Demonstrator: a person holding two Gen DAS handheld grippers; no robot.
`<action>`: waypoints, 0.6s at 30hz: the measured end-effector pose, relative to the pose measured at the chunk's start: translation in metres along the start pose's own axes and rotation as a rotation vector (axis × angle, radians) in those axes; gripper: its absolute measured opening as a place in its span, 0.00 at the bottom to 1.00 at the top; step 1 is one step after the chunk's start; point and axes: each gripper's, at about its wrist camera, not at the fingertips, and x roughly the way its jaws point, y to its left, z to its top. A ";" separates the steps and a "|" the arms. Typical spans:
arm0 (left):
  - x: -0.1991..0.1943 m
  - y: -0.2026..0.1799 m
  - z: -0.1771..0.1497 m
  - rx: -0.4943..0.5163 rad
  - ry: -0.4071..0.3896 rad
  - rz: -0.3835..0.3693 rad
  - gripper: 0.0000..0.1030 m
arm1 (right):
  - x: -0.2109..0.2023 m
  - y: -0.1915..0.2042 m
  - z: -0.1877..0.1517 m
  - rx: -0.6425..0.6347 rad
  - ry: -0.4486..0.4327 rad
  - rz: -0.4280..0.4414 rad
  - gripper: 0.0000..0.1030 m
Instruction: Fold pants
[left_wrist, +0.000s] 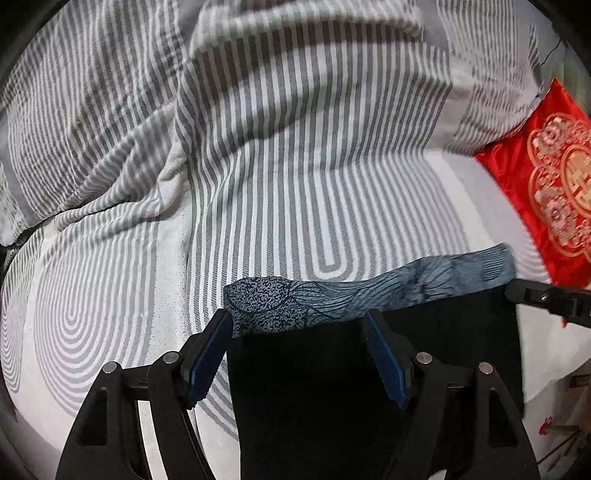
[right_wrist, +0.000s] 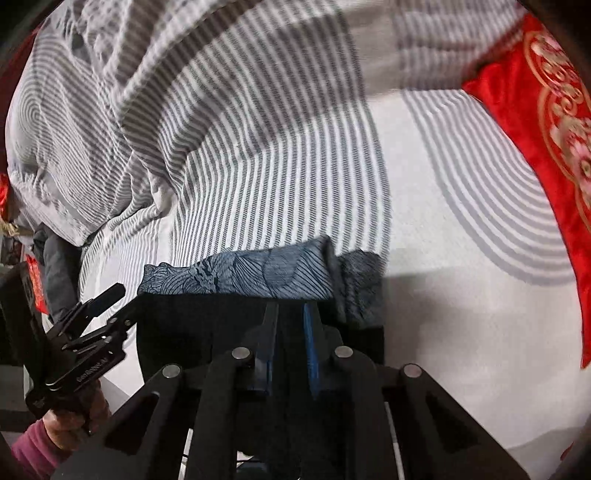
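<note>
Close in, the right tool (right_wrist: 291, 314) stood nearly shut, its two blue pads drawn together over the top edge of the pants (right_wrist: 207, 332), which showed as a black panel hanging beneath a grey-blue patterned waistband (right_wrist: 258, 275). From the right wrist view the pads seemed to pinch the dark cloth just under that band, though the fabric was too dark to show the pinch itself. The left tool (left_wrist: 299, 325) stood wide apart, one blue pad at the left border of the black cloth and the other over the middle of it; its fingers (left_wrist: 207, 354) pressed on nothing, so it held nothing. The person's hand (right_wrist: 70, 424), in a pink sleeve, carried that left tool at the far left of the right wrist view.

The pants lay or hung at the near edge of the bed (left_wrist: 110, 314), waistband away from the cameras and level across both views. Beyond them the striped grey-and-white sheet spread out, then a rumpled striped quilt (left_wrist: 295, 129), with a red embroidered cushion (left_wrist: 546, 177) off to the right.

To do this step well, the left tool would probably need to close on the waistband's left corner at the same height as the right grip, so the band stayed taut and even. Lifted one-sided, the cloth would likely sag and the fold would skew. Enough bare sheet lay ahead of the waistband to lay the pants flat, short of the quilt's ridges.
</note>
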 end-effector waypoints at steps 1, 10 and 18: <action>0.008 0.001 -0.001 -0.005 0.018 0.009 0.72 | 0.007 0.000 0.000 -0.016 0.009 -0.033 0.14; 0.038 0.018 -0.013 -0.060 0.060 -0.012 0.85 | 0.031 -0.009 -0.004 -0.040 0.030 -0.088 0.10; 0.017 0.017 -0.026 -0.045 0.090 -0.001 0.85 | 0.019 0.002 -0.015 -0.023 0.073 -0.115 0.32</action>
